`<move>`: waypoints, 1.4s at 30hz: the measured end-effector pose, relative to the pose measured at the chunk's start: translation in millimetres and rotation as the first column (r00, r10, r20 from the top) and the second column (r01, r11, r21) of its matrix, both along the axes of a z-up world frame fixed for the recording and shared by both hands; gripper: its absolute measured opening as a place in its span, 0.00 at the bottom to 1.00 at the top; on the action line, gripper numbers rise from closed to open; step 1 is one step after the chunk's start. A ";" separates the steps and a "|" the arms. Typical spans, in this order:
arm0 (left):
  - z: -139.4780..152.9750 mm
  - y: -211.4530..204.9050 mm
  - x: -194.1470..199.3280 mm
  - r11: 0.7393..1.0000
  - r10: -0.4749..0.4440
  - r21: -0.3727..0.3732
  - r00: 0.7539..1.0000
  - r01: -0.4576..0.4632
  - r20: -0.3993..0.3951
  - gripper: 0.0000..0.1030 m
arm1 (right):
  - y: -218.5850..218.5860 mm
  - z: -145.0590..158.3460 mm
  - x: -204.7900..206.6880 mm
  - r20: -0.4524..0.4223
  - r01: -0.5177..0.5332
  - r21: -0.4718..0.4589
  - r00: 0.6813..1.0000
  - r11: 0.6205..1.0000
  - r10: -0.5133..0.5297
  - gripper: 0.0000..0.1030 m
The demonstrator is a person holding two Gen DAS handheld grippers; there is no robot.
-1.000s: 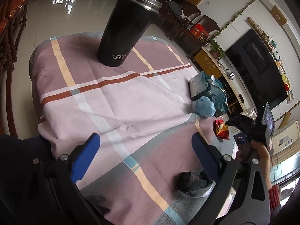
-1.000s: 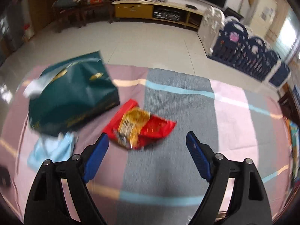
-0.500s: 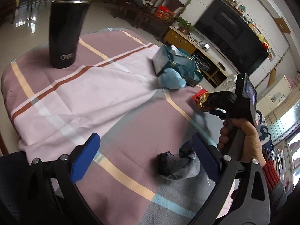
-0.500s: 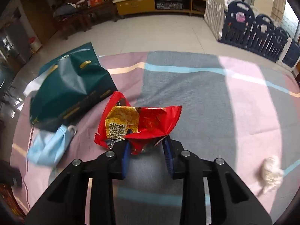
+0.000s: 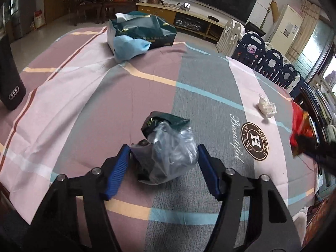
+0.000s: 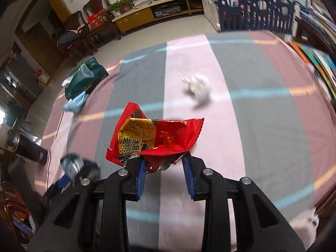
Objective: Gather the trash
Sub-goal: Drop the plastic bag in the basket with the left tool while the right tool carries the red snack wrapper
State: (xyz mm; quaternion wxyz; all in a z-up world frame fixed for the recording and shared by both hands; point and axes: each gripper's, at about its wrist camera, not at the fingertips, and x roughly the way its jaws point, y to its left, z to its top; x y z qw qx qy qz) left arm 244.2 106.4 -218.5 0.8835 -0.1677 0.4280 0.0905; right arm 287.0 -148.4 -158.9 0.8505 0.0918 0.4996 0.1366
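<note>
The right claw (image 6: 162, 163) is clamped on the red snack wrapper (image 6: 155, 137), lifted above the surface (image 6: 262, 126). The left claw (image 5: 162, 160) is closing around the crumpled plastic wad (image 5: 168, 147); its pads look barely touching. A white paper ball (image 5: 266, 106) lies at two o'clock.

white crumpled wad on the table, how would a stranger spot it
On the striped tablecloth, look along the pale pink stripe past the round brown logo. The small white crumpled paper wad lies there alone, the only white scrap, away from the blue face mask and green bag.
</note>
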 end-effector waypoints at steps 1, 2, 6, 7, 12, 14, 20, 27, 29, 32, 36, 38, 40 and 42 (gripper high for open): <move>0.1 1.6 -1.2 1.000 0.002 -0.010 1.000 -0.002 0.008 0.61 | -3.4 -2.9 -11.8 -0.010 0.006 0.001 1.000 1.000 -0.006 0.31; 0.6 1.5 -3.2 1.000 0.003 -0.008 1.000 -0.003 0.011 0.58 | -8.1 -7.8 -23.5 -0.021 0.015 0.002 1.000 1.000 -0.015 0.31; 5.8 7.1 -10.6 0.999 0.037 -0.022 0.998 -0.036 0.051 0.53 | -17.0 -18.6 -53.9 -0.048 0.043 0.011 0.998 0.999 -0.042 0.31; 8.1 9.2 -13.6 0.998 0.047 -0.032 0.997 -0.045 0.069 0.53 | -19.7 -18.4 -58.1 -0.047 0.050 0.011 0.998 0.999 -0.050 0.31; 23.7 11.8 -32.8 0.997 0.050 -0.066 0.986 -0.040 0.160 0.52 | -27.8 3.9 -81.4 0.025 0.055 -0.010 0.998 0.998 -0.055 0.31; 30.2 11.5 -40.8 0.995 0.053 -0.093 0.983 -0.037 0.173 0.52 | -38.2 16.8 -91.9 0.061 0.062 -0.020 0.996 0.998 -0.060 0.31; 58.4 -29.6 -73.1 0.981 -0.062 -0.166 0.978 0.096 0.197 0.52 | -83.8 43.9 -131.1 0.129 0.112 -0.077 0.987 0.991 -0.101 0.31; 98.2 -95.9 -97.3 0.905 -0.299 -0.232 0.920 0.357 0.253 0.52 | -142.6 40.5 -179.3 0.096 0.136 -0.184 0.988 0.973 -0.120 0.31; 104.7 -113.0 -103.8 0.878 -0.349 -0.247 0.900 0.411 0.260 0.52 | -154.7 30.1 -190.0 0.050 0.128 -0.217 0.992 0.968 -0.120 0.31; 114.2 -142.8 -116.2 0.855 -0.419 -0.207 0.868 0.476 0.266 0.52 | -168.1 4.0 -204.6 -0.055 0.092 -0.282 0.992 0.955 -0.112 0.34; 119.2 -179.1 -130.5 0.816 -0.506 -0.171 0.826 0.552 0.250 0.52 | -181.0 -6.4 -212.1 -0.087 0.093 -0.383 0.987 0.919 -0.136 0.68; 119.8 -194.7 -135.9 0.798 -0.544 -0.148 0.804 0.584 0.241 0.52 | -197.1 8.8 -213.9 -0.034 0.165 -0.348 0.981 0.923 -0.189 0.77; 119.6 -211.3 -141.2 0.777 -0.582 -0.125 0.780 0.616 0.229 0.52 | -217.7 25.7 -214.3 0.006 0.247 -0.268 0.967 0.931 -0.255 0.80; 118.7 -221.4 -145.0 0.761 -0.609 -0.111 0.762 0.640 0.220 0.52 | -237.8 38.8 -216.2 0.033 0.327 -0.182 0.944 0.927 -0.327 0.81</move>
